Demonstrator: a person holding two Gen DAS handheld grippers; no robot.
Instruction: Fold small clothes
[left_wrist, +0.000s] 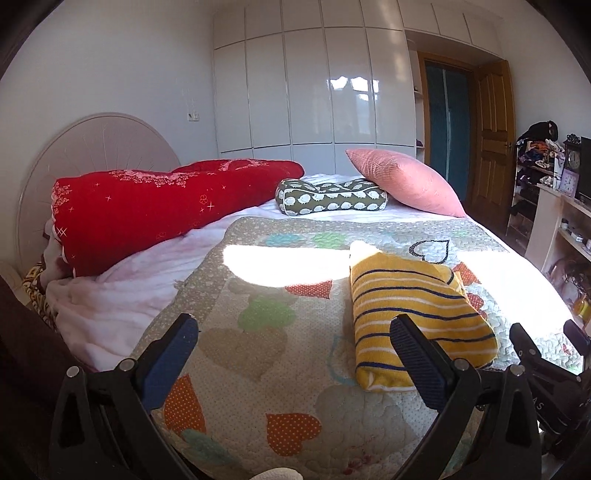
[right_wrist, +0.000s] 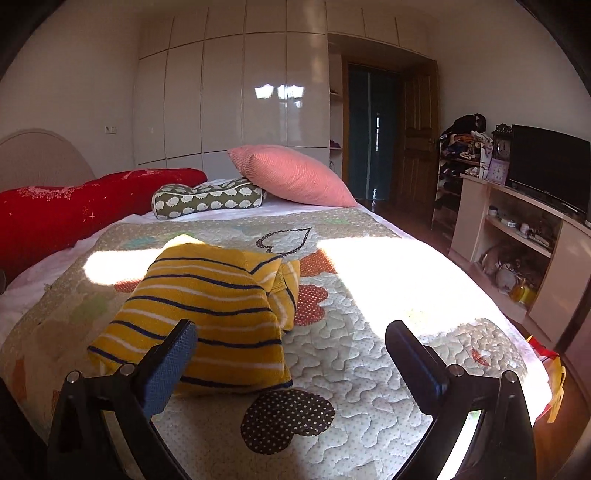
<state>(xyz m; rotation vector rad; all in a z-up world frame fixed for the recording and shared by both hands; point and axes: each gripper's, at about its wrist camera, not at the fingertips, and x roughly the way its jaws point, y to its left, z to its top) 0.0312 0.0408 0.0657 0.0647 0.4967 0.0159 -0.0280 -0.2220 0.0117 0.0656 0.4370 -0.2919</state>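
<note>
A small yellow garment with navy and white stripes (left_wrist: 413, 306) lies folded into a compact bundle on the heart-patterned quilt (left_wrist: 258, 332). My left gripper (left_wrist: 291, 328) hovers open above the quilt, its right finger in front of the garment's near left corner, nothing between the jaws. In the right wrist view the same garment (right_wrist: 207, 302) sits left of centre. My right gripper (right_wrist: 291, 332) is open too, with its left finger in front of the garment's near edge and only quilt (right_wrist: 369, 350) between the jaws. The right gripper's black frame (left_wrist: 543, 373) shows at the left view's right edge.
A red duvet (left_wrist: 159, 206), a hedgehog-print cushion (left_wrist: 332, 195) and a pink pillow (left_wrist: 402, 181) lie at the head of the bed. White wardrobes fill the far wall. A shelf unit with a TV (right_wrist: 546, 166) and clutter stands right of the bed.
</note>
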